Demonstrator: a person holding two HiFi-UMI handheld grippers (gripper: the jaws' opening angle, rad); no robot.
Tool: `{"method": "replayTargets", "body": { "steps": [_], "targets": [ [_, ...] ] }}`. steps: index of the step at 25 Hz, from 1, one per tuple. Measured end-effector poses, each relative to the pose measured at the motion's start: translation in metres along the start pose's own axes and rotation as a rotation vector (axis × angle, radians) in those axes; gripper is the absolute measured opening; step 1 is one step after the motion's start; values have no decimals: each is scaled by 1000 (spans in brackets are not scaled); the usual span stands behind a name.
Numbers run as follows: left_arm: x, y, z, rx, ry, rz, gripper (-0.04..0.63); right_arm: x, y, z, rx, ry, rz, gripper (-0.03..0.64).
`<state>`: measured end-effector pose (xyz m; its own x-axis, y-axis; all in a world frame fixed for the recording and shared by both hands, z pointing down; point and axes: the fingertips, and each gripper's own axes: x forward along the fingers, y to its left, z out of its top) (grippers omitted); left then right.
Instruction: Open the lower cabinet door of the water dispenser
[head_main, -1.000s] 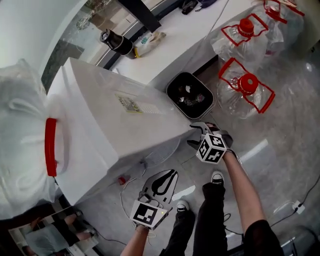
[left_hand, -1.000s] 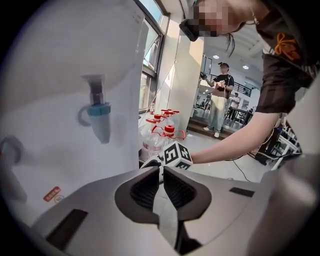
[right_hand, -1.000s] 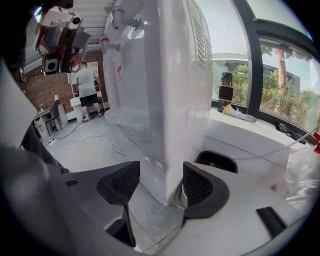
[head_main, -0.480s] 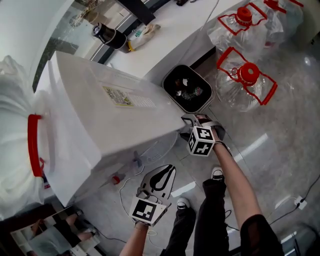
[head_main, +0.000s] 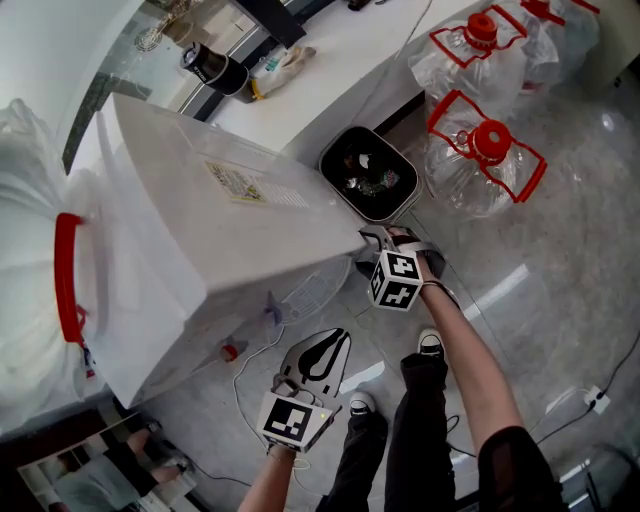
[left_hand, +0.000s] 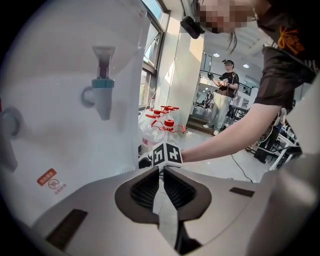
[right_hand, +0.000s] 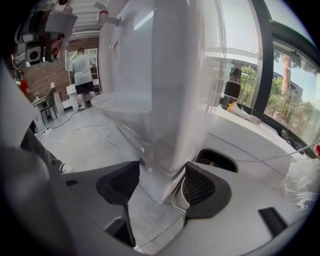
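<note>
The white water dispenser stands tall at the left of the head view, with a bagged bottle with a red handle on top. My right gripper is down at the dispenser's lower front corner. In the right gripper view that corner of the lower cabinet door lies deep between the jaws and touches both pads, so my right gripper is shut on it. My left gripper hangs apart in front of the dispenser, shut and holding nothing. A blue tap shows on the dispenser's front.
A black waste bin sits right behind the gripped corner, under a white counter. Two large water jugs with red caps stand on the floor at the right. A white cable trails on the floor. My shoes are below.
The head view has drifted a little, so the dispenser and right gripper sit slightly further up and left. The right gripper stays at the corner; the left gripper has held its place.
</note>
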<state>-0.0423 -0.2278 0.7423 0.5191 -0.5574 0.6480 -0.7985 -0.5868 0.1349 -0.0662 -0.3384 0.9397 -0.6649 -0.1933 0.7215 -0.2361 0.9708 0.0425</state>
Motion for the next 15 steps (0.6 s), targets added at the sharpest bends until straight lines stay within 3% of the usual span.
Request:
{"method": "replayTargets", "body": {
  "steps": [7, 15],
  "targets": [
    [-19, -1, -11, 2, 6, -10, 28, -25, 33, -25, 22, 41, -7, 259],
    [-54, -14, -17, 23, -17, -30, 28, -50, 84, -46, 129, 102, -54, 233]
  ]
}}
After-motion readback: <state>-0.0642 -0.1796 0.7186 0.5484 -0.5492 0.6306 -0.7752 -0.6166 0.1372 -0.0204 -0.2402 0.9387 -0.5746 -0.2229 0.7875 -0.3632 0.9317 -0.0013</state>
